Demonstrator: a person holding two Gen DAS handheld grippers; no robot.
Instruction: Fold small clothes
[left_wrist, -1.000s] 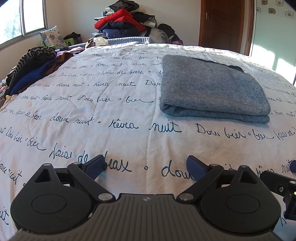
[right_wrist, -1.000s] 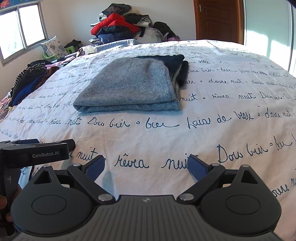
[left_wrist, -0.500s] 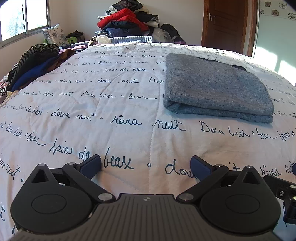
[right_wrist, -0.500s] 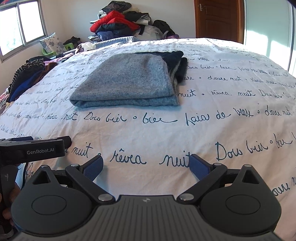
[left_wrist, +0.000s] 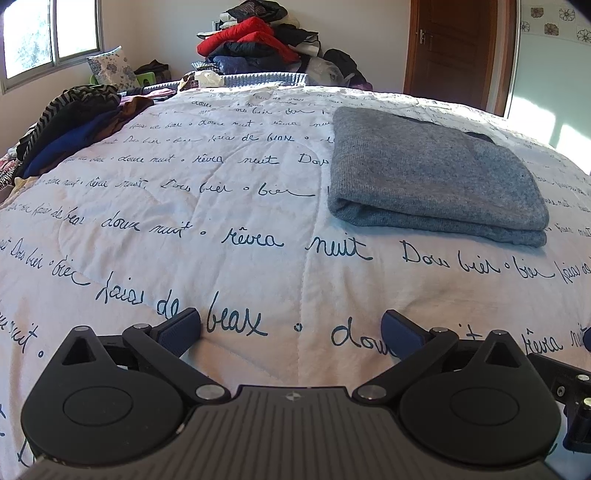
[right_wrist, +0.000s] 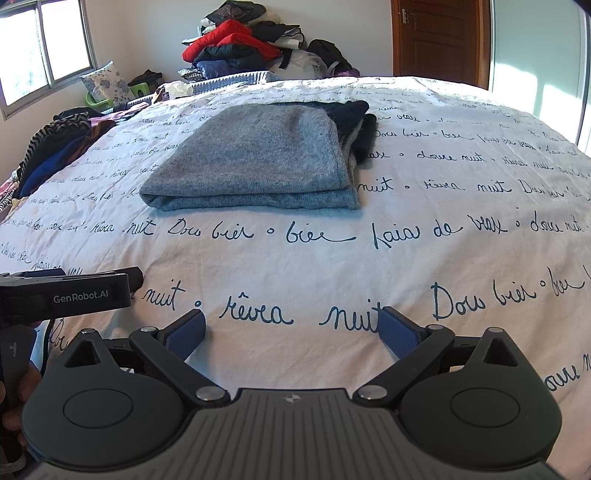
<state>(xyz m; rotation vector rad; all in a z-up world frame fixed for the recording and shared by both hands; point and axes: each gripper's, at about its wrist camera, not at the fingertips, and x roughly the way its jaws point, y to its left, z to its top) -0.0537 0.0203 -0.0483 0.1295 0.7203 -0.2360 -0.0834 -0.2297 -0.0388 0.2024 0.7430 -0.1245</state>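
Left gripper: your left gripper (left_wrist: 291, 326) hangs low over the near part of the bed, its blue pads (left_wrist: 181, 328) spread wide apart with only printed bedspread between them. It holds nothing, and no cloth touches either pad.

Right gripper: your right gripper (right_wrist: 291, 326) sits just as wide, blue pads (right_wrist: 186, 332) far apart over the script print, with nothing in its grip. Your left gripper's body, marked GenRobot.AI, shows at its left edge (right_wrist: 64, 295), so the two are close side by side.

Grey sweater: the grey sweater (left_wrist: 432, 177) lies folded flat on the bed, ahead of both grippers and well apart from them. From your left gripper it lies ahead and to the right; from your right gripper (right_wrist: 255, 162) it lies ahead and a little left. Its rounded fold faces you.

Dark garment: a dark garment (right_wrist: 356, 118) shows from under the sweater along its right and far edges.

Bedspread: white bedspread (left_wrist: 221, 229) with dark blue handwriting.

Clothes heap: a clothes heap (left_wrist: 72, 125) lies along the bed's left edge.

Far pile: a far pile (left_wrist: 258, 40) with a red garment sits beyond the bed, against the wall.
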